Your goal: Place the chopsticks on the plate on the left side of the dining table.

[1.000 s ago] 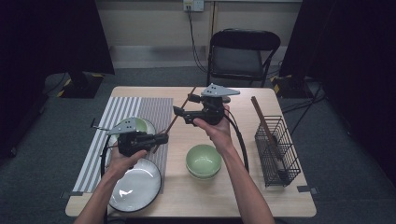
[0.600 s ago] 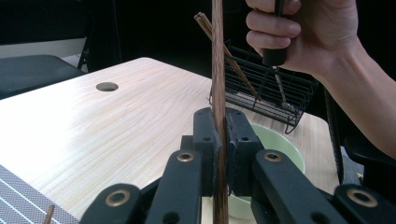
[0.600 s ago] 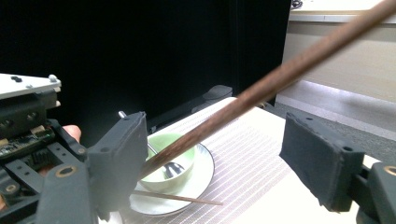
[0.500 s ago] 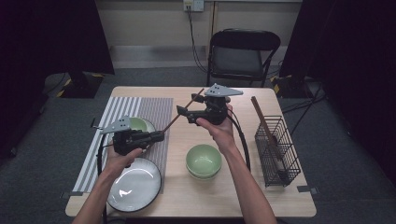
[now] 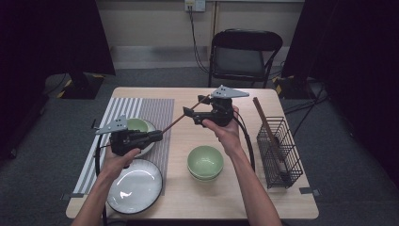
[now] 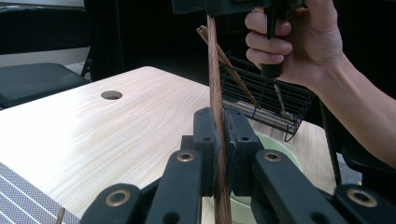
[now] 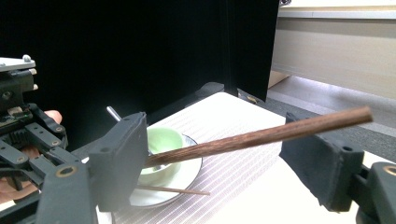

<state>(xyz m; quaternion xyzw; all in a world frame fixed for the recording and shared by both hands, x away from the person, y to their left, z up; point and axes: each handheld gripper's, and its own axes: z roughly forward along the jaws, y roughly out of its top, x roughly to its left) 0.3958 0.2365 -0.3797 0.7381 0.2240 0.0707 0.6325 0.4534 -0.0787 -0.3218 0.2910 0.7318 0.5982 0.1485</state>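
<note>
Chopstick (image 5: 181, 118), a dark wooden one, is hanging in the air above the tabletop (image 5: 188, 197), slanting from the left tongs (image 5: 157, 136) up toward 1 o'clock to the right tongs (image 5: 188, 112). In the left gripper view the left tongs (image 6: 219, 140) are pinching the chopstick (image 6: 214, 70) tight between their pads. In the right gripper view the right tongs (image 7: 224, 154) are standing wide, with the chopstick (image 7: 261, 135) passing between the pads and seeming to touch only the left one. Beneath the left tongs a small green bowl (image 5: 139, 125) is sitting on a plate on the striped mat (image 5: 155, 110); a second thin stick (image 7: 173, 190) is lying across that plate's rim. At 6 o'clock from there a white plate (image 5: 136, 188) is resting, and stacked green bowls (image 5: 205, 162) are sitting near the middle of the tabletop. At 3 o'clock a black wire basket (image 5: 277, 146) is holding more chopsticks, leaning.
</note>
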